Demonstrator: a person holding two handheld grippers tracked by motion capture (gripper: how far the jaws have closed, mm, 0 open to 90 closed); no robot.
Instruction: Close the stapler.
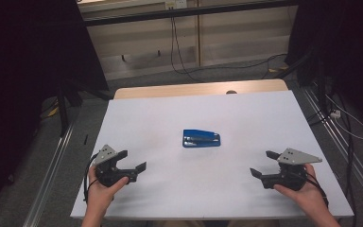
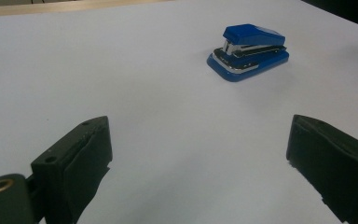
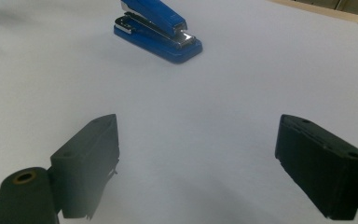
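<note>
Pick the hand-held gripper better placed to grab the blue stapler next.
Left, marginally. The stapler lies slightly nearer the left hand-held gripper than the right hand-held gripper. Both are open, empty, aimed at it, with a clear path.

stapler [image 2: 249, 51]: glossy blue plastic (metal inside) | table [image 2: 121, 70]: matt white
</note>
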